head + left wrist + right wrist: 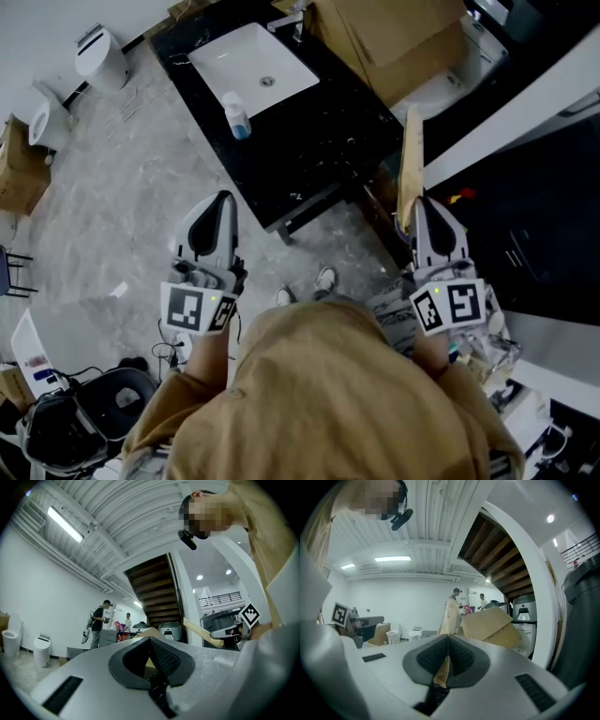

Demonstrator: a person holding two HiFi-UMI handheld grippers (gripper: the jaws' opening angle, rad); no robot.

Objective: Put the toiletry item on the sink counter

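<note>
Right below the camera is the person's tan hoodie (328, 394), with both tongs held out in front. The left gripper (223, 199) is pinched shut on nothing. The right gripper (421, 202) squeezes a flat tan packet (411, 155), up in the air beside the near end of the black sink counter (319, 141).

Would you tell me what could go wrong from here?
The right claw pinches the tall flat packet only near one end, so it may slip or flop. The bottle beside the basin could be knocked over when the packet lands on the counter.
</note>
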